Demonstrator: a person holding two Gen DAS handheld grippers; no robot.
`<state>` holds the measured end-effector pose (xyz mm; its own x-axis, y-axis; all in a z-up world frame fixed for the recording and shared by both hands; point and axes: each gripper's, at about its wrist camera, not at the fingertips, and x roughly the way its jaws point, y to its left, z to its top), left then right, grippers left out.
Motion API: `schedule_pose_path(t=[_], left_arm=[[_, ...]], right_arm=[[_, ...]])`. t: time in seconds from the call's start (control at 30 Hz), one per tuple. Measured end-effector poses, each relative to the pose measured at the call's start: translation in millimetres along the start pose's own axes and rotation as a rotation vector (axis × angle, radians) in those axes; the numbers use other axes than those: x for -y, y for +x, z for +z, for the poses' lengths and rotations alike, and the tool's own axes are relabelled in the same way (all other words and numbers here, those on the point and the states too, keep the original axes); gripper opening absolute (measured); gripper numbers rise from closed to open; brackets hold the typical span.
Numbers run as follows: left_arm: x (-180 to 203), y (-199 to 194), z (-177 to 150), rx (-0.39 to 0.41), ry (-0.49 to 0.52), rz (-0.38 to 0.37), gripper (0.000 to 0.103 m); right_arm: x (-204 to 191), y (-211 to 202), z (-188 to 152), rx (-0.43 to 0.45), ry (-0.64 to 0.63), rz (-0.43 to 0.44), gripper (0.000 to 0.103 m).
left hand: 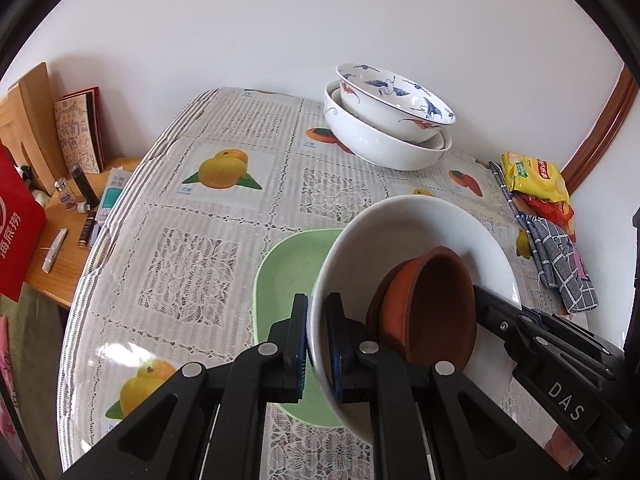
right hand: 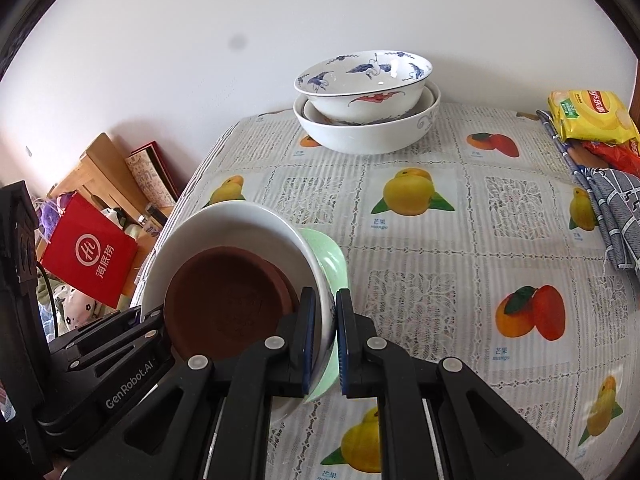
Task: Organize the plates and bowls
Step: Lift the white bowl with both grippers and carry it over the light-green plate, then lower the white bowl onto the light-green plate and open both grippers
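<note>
A white bowl (left hand: 420, 224) with a brown clay bowl (left hand: 432, 308) inside is held tilted above a green plate (left hand: 288, 272). My left gripper (left hand: 318, 344) is shut on the white bowl's left rim. My right gripper (right hand: 324, 340) is shut on its right rim (right hand: 320, 304); the brown bowl (right hand: 224, 304) and the green plate (right hand: 334, 256) show there too. A crane-patterned bowl (left hand: 396, 100) sits nested in a large white bowl (left hand: 380, 144) at the table's far side, also in the right wrist view (right hand: 364, 80).
The table carries a lace fruit-print cloth (left hand: 224, 208). Snack packets (left hand: 536, 180) and a grey checked towel (left hand: 560, 260) lie at the right edge. A wooden side table (left hand: 68, 240) with bottles, a book and a red bag (left hand: 16, 224) stands left.
</note>
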<state>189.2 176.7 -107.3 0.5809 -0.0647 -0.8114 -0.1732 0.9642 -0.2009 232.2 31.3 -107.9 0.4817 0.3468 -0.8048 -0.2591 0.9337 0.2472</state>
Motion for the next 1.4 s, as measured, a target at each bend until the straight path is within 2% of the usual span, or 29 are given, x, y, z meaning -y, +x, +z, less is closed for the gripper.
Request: schedule_pose_path(t=[0.63,0.93,1.13,1.23,1.4], left_arm=[[-18.9,31.0,-3.0,-0.047,-0.039,0.018,0.009],[-20.1,35.3,-1.4,-0.041,-0.037,0.035,0.010],[-20.5,35.7,-1.8,-0.035,-0.039,0.034,0.010],[-20.9,36.0,-1.2,-0.041,-0.040,0.033,0.010],[-20.5,35.6,-0.7,-0.048,-0.037,0.037,0.011]], right_arm=[[-2.0,40.2,-0.5,-0.076,-0.007,0.000,0.010],[-2.4,48.1,3.8,-0.076,-0.011,0.012,0.010],[-8.8,47.6,2.6,-0.063,-0.058,-0.019,0.010],[-11.7,46.6,2.2,-0.057,-0.095,-0.056,0.012],[-10.1,45.1,2.6,-0.058,-0.097,-0.072,0.019]])
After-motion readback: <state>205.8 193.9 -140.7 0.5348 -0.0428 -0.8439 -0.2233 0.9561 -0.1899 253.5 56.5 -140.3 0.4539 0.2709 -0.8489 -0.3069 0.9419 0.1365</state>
